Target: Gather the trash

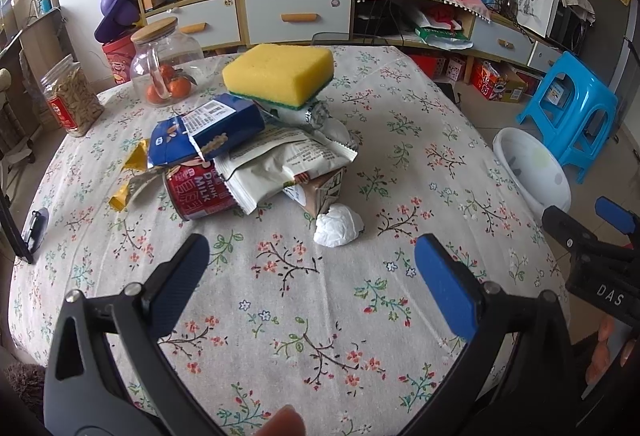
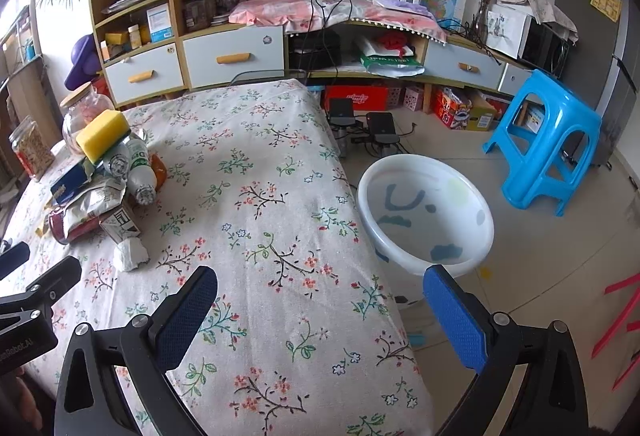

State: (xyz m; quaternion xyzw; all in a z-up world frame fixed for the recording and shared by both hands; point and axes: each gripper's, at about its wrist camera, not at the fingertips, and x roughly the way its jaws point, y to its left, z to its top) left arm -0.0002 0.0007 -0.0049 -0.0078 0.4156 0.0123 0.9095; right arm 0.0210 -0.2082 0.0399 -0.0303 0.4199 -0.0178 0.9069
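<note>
Hovering over the floral-clothed bench [image 1: 320, 316], the left tool [image 1: 312, 276] gapes wide with nothing between its blue pads, and the right tool [image 2: 320, 312] is equally wide open and empty. The trash heap [image 1: 248, 155] sits mid-bench: a yellow sponge [image 1: 280, 75] on top, a red milk can [image 1: 196, 191] beneath, a crumpled white paper ball [image 1: 336, 226] just beside. A white basin [image 2: 428, 211] stands on the floor beside the bench.

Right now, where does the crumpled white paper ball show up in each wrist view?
Left wrist: paper ball sits centre frame, at the near foot of the trash pile, beyond the open left tool.
Right wrist: paper ball sits at the left, below the pile.
Shared landmark: the yellow sponge topping the pile.
</note>
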